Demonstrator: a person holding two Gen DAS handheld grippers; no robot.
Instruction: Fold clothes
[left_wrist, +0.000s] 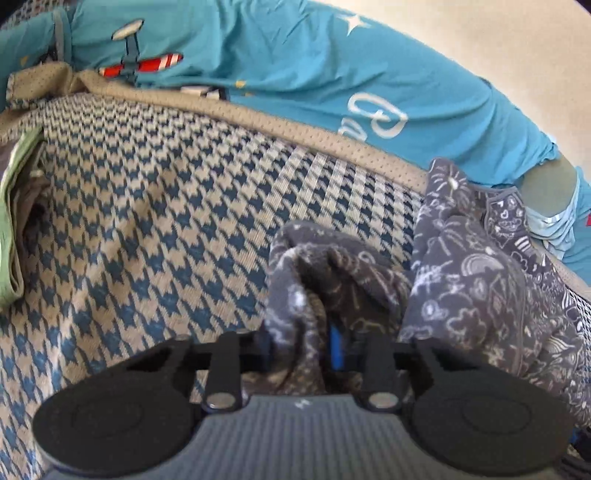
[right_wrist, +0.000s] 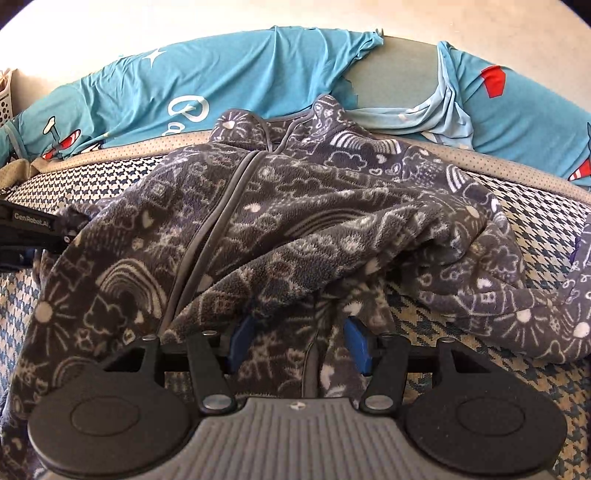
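Note:
A dark grey fleece jacket with white doodle prints (right_wrist: 280, 221) lies spread on a houndstooth-patterned surface (left_wrist: 147, 221), zipper running down its front. My right gripper (right_wrist: 299, 347) has its blue fingers (right_wrist: 242, 341) apart with the jacket's lower hem bunched between them. My left gripper (left_wrist: 314, 347) is closed on a fold of the same fleece jacket (left_wrist: 332, 280); only one blue finger (left_wrist: 335, 347) shows through the cloth. The left gripper's body also shows at the left edge of the right wrist view (right_wrist: 29, 229).
A teal cartoon-print cloth (right_wrist: 229, 81) lies along the far edge, also in the left wrist view (left_wrist: 295, 59). A tan perforated border (left_wrist: 258, 118) edges the surface. A green folded cloth (left_wrist: 11, 221) lies at the left. A white perforated basket (right_wrist: 5, 99) stands far left.

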